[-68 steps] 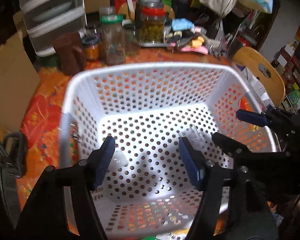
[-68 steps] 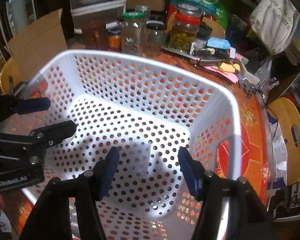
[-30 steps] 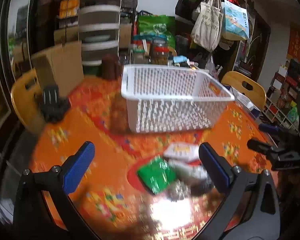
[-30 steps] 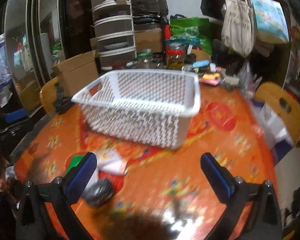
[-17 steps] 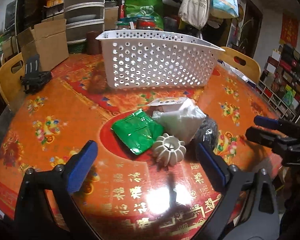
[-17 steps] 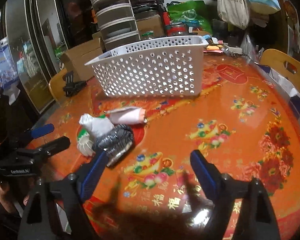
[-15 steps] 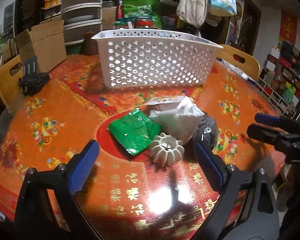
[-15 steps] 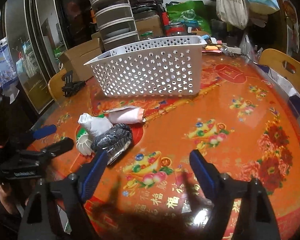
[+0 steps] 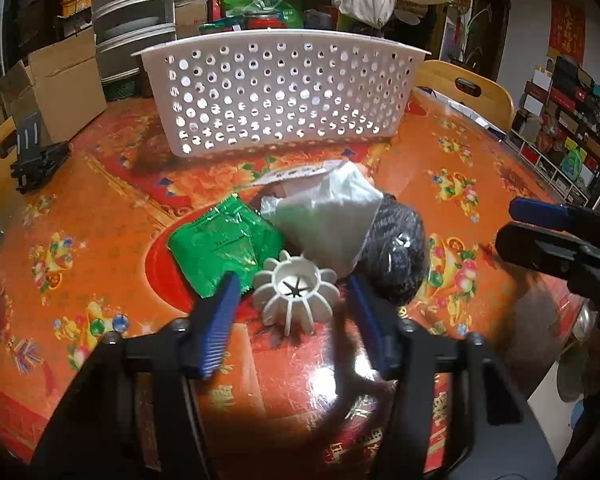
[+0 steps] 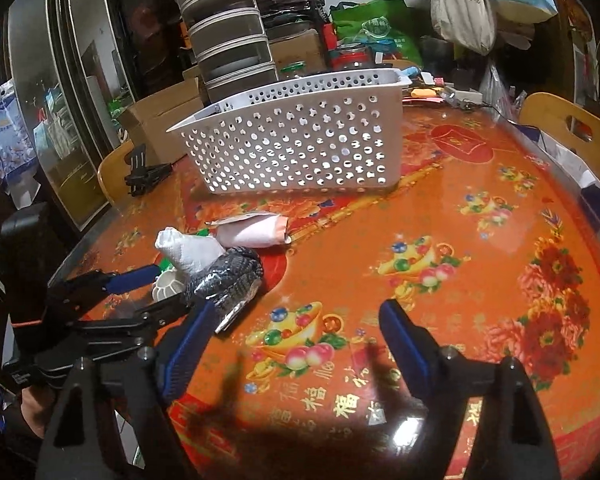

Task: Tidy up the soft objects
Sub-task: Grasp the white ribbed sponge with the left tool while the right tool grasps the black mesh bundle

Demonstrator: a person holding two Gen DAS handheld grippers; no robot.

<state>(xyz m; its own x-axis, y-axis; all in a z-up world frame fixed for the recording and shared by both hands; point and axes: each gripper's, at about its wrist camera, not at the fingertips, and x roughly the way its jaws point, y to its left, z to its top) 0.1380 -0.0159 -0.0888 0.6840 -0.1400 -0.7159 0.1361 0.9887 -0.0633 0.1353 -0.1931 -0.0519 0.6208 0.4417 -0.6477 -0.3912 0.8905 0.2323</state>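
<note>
Both tools gaping and empty, left tool (image 9: 290, 300) straddling the white ribbed piece (image 9: 296, 292) on the counter (image 9: 100, 272), probably needing closing, then lifting toward the basket (image 9: 276, 92)

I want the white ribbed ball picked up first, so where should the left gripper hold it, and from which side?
Probably across its ribbed sides, coming from the near edge of the table. The ball lies at the front of the pile with its hole up, and the left gripper is open on either side of it. The green packet touches its left.
</note>
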